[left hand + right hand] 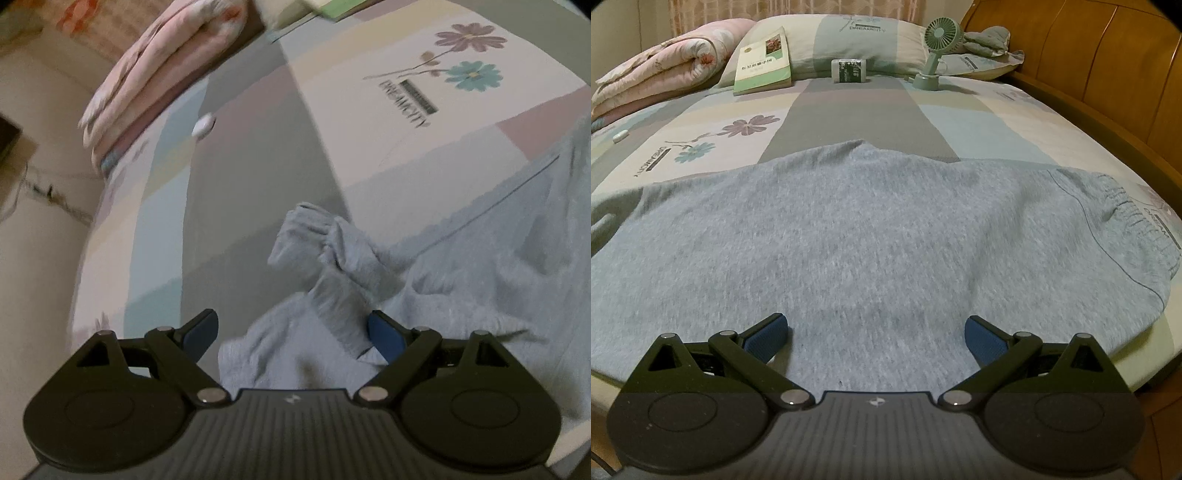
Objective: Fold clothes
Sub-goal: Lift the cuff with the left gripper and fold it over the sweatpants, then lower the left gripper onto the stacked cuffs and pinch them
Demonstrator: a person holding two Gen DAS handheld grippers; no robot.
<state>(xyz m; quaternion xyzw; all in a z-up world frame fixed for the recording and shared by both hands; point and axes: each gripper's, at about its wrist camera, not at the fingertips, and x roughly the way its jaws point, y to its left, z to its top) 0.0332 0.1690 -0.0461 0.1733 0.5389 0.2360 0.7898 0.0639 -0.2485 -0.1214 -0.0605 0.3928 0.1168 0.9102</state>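
Two hand-held grippers work over a grey garment [871, 236] spread across a patchwork bedsheet [857, 110]. The right gripper [877, 334] hangs with its jaws wide apart and nothing between the blue pads [768, 338]; the flat grey cloth lies directly under and ahead of them, its elastic waistband [1126, 210] off to the right of the jaws. Beyond the cloth's far edge, ahead of the jaws, a book [762, 62], a small dark packet [848, 70] and a green desk fan [934, 51] rest near the pillow [849, 33], with a rolled pink quilt [665, 66] far left and a wooden bed frame [1108, 74] far right.

The left gripper [293, 334] also stands with jaws spread, gripping nothing. A bunched, cuffed end of the grey garment [332, 266] rises between and just ahead of them, seemingly brushing the right-hand pad [384, 334]. Farther ahead, left of the jaws, a small white object [204, 125] lies on the sheet before the pink quilt [159, 70].
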